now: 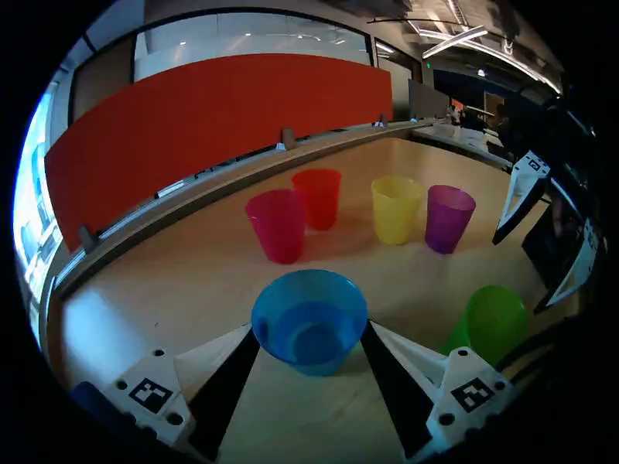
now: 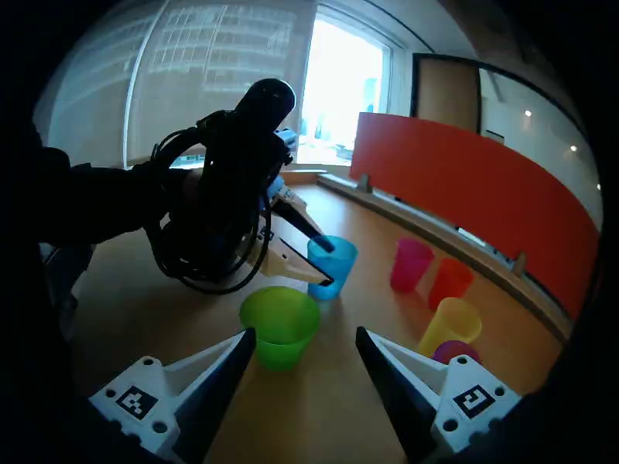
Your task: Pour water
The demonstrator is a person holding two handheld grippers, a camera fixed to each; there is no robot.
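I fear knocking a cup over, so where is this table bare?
Bare: the strip between the blue cup and the back row, and the wood between the pink cup and the rail. Crowded: the row itself: orange cup, yellow cup, purple cup.

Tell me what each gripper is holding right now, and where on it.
The left gripper grips the blue cup by its opposite side walls, just below the rim. The right gripper is open, holding nothing.

blue cup (image 1: pixel 309 321) between fingers (image 1: pixel 213 357), green cup (image 1: pixel 491 321) beside
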